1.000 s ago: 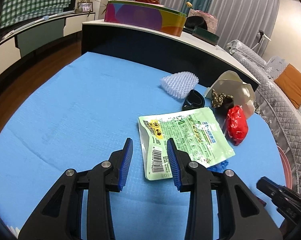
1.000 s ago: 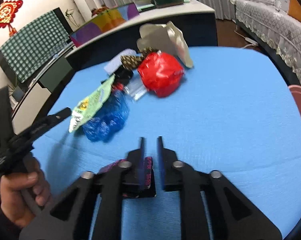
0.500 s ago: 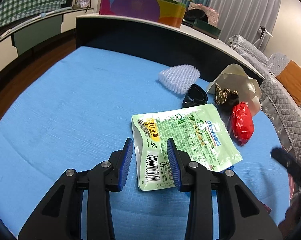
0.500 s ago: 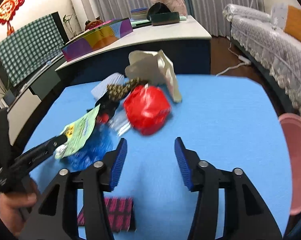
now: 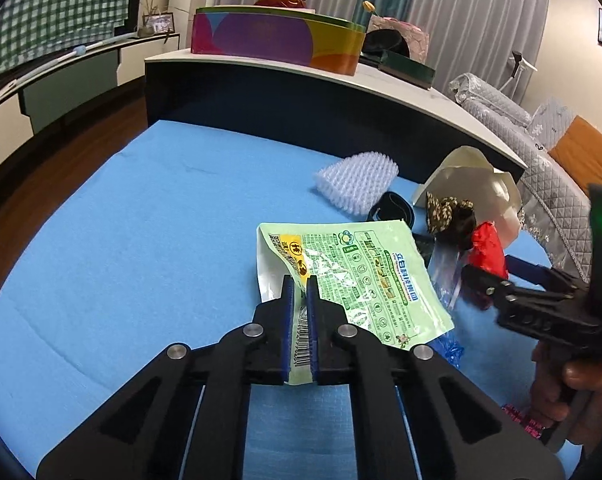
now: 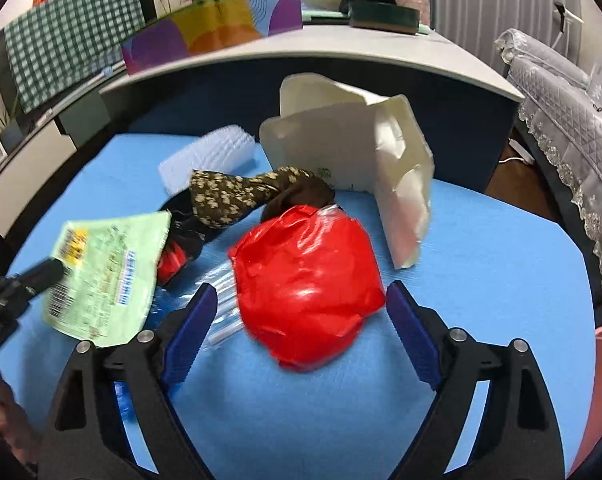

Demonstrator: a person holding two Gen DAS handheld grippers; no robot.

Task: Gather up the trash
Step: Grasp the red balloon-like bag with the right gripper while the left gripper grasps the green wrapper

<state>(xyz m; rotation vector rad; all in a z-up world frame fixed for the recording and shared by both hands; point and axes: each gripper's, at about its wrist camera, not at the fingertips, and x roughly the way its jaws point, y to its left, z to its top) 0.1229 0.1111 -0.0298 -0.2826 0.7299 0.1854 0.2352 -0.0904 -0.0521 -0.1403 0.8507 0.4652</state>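
Left gripper (image 5: 299,300) pinches the green pouch (image 5: 357,284); right gripper (image 6: 299,320), jaws just widened, should straddle the red bag (image 6: 307,284) squarely before closing

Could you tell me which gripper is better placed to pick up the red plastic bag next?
Right. The right gripper is open with the red bag between its fingers, while the left gripper is shut on the green packet.

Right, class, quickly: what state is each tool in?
Left tool: shut on the green packet.
Right tool: open, astride the red bag, pads not touching.
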